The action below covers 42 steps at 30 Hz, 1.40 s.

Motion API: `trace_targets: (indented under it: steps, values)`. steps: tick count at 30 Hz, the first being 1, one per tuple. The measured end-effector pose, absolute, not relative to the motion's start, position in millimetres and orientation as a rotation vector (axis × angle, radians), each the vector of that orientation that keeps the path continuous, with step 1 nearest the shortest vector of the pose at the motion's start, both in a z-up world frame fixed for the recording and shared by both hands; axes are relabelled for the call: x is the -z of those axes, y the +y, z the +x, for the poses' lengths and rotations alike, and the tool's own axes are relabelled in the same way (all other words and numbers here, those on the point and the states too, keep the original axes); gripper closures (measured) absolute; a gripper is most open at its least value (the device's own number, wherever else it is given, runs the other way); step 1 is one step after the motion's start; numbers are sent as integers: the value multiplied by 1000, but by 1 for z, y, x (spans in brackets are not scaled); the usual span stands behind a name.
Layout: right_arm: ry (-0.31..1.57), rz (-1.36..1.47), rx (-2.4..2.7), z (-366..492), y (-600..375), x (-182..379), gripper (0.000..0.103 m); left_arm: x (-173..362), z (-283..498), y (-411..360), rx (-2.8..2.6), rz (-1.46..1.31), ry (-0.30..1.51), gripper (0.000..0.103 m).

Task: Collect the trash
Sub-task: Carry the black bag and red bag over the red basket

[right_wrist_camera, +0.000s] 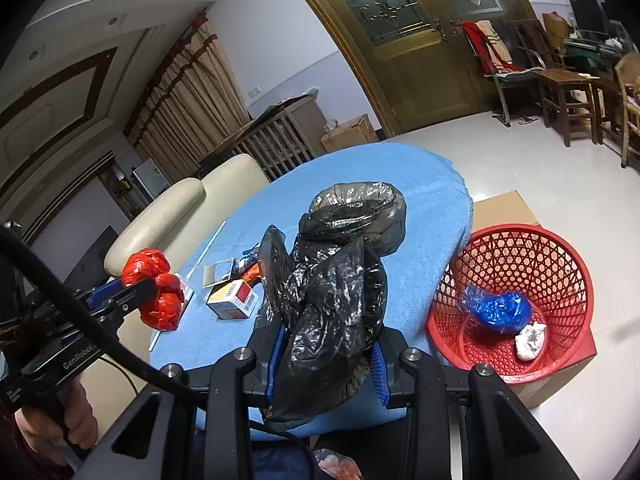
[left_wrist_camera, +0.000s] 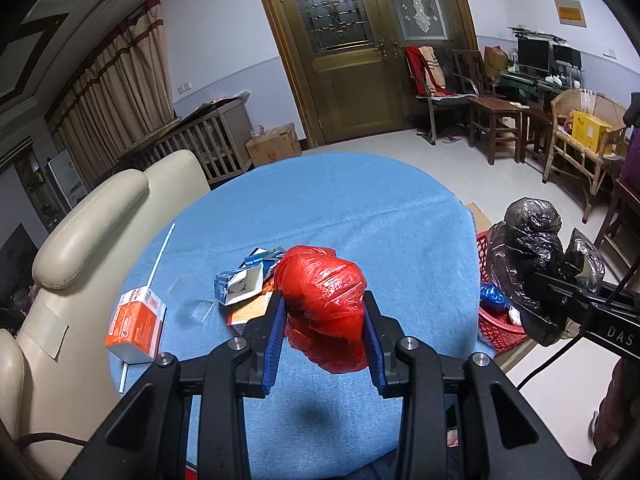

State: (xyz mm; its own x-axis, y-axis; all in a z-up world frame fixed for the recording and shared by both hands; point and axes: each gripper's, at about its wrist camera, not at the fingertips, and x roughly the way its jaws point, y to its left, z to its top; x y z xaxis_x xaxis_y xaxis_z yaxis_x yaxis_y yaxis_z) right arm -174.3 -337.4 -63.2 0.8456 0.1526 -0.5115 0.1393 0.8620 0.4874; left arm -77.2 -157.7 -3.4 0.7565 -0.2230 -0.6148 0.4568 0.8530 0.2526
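Left gripper (left_wrist_camera: pixel 324 320): we find its blue pads clamped on a crumpled red plastic bag (left_wrist_camera: pixel 326 300), held above the blue tablecloth (left_wrist_camera: pixel 360 208).
Right gripper (right_wrist_camera: pixel 326 354): we see it pinching a black plastic bag (right_wrist_camera: pixel 336 280), raised over the table's near edge.
Basket: we note a red mesh basket (right_wrist_camera: pixel 560 264) on the floor right of the table, holding a blue bag (right_wrist_camera: pixel 496 310) and a white wad (right_wrist_camera: pixel 530 340).
Remaining trash: we count small cartons (left_wrist_camera: pixel 136 326) and a straw (left_wrist_camera: pixel 162 252) on the cloth.

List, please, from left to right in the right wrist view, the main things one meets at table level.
Left gripper holding the red bag → small carton → black bag in the right gripper → red basket with the blue bag.
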Motion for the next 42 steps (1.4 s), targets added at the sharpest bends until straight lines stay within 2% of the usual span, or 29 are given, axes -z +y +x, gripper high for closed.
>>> trace_targets:
  steps: [42]
  values:
    - [606, 679, 133, -188, -367, 87, 66, 25, -84, -213, 469, 532, 660, 65]
